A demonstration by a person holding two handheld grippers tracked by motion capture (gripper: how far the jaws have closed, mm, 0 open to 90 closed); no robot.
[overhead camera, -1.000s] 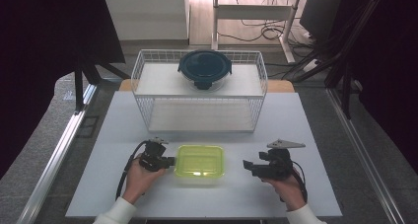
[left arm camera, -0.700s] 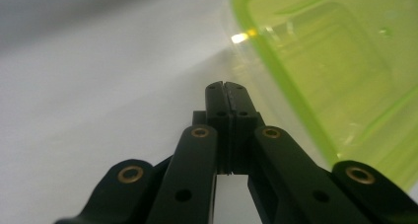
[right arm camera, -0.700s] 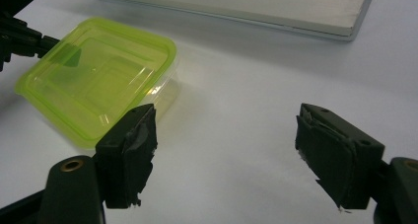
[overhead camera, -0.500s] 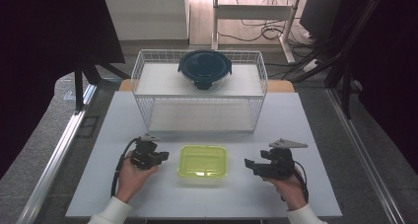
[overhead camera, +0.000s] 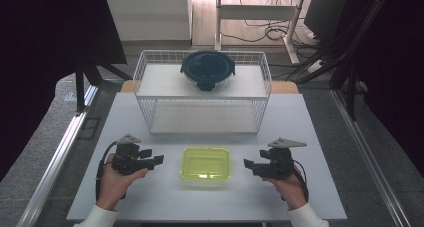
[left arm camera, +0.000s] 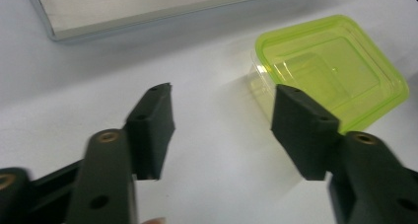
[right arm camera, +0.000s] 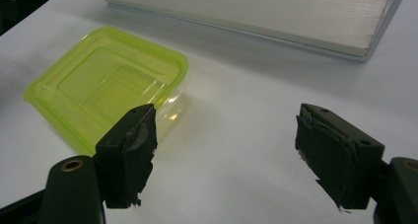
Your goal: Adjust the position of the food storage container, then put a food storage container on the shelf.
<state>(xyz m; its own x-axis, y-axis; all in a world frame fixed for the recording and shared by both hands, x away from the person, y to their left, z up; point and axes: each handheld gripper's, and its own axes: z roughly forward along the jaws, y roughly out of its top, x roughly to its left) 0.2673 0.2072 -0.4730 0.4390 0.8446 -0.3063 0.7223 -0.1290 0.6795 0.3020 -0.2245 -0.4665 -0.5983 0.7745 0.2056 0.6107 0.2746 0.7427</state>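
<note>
A clear box with a yellow-green lid (overhead camera: 205,163) lies on the white table between my two grippers. My left gripper (overhead camera: 153,161) sits a short way off its left side, pointing at it. Its jaws have just been opening and hold nothing. In the left gripper view, the left gripper (left arm camera: 224,93) stands open over bare table, with the box (left arm camera: 330,78) beyond its right jaw. My right gripper (overhead camera: 249,163) is off the box's right side, open and empty. In the right gripper view, the box (right arm camera: 106,86) lies behind the left jaw of the right gripper (right arm camera: 226,113).
A white wire rack (overhead camera: 202,94) stands at the back of the table. A round dark blue lidded container (overhead camera: 207,69) rests on its top shelf. The rack's base panel (right arm camera: 256,12) lies just past the grippers. Bare table (overhead camera: 210,199) runs along the front.
My left gripper has drawn back leftward from the box's left edge and its jaws have opened. The box and my right gripper have stayed put.
</note>
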